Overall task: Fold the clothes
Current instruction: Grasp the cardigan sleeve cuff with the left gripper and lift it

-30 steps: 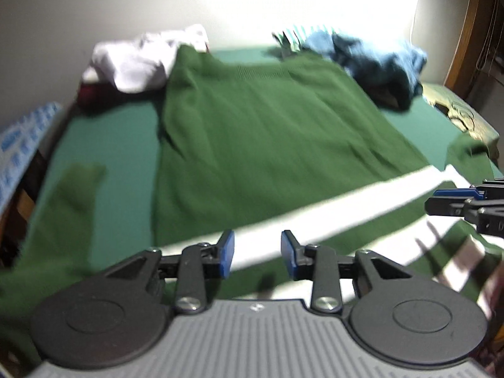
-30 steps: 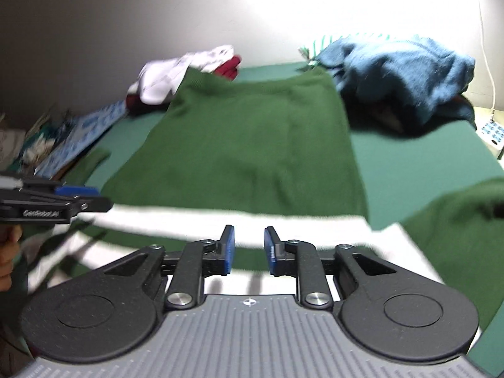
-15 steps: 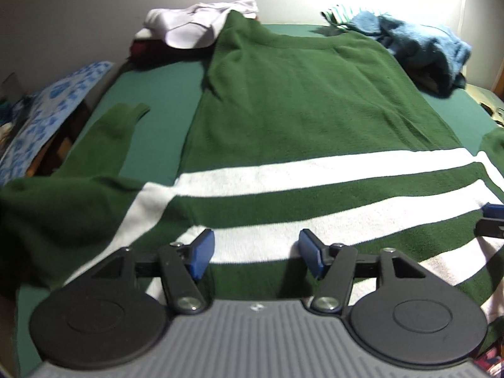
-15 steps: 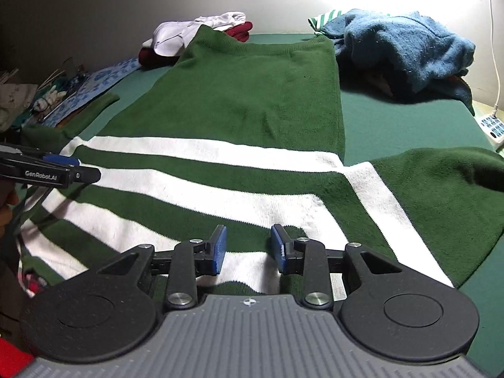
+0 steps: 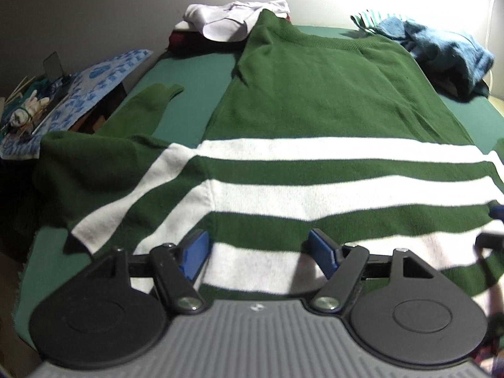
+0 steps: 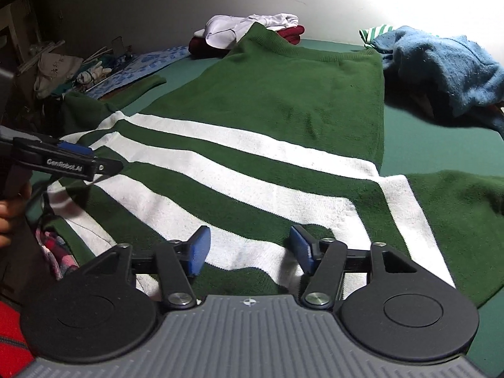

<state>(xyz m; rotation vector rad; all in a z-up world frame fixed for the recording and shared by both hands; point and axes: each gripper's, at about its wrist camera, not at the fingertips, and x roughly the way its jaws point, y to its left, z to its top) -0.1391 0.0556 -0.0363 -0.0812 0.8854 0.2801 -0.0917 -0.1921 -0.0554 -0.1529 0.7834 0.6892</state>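
My left gripper (image 5: 258, 249) stands wide open, its blue pads (image 5: 196, 249) well apart and holding nothing; they hover just over the striped upper part of the green sweater (image 5: 315, 100), and I cannot tell whether the tips touch the knit. My right gripper (image 6: 249, 247) is likewise spread wide and empty, poised above the white stripes close to the sweater's near edge.

In the right wrist view I see my left gripper from the side at the far left of the frame, its black fingers pointing across the sweater's edge, with fingers of a hand (image 6: 9, 217) wrapped round its handle. In the left wrist view only a blurred bit of the right gripper shows at the right edge.

The sweater lies flat on the teal bed sheet (image 5: 192, 72), hem towards the wall, with its left sleeve (image 5: 138, 107) stretched out along the sheet. Beyond the hem sit a white garment (image 6: 249, 25) on top of a dark red one (image 6: 293, 33), and to the right a crumpled blue towel (image 6: 441, 60).
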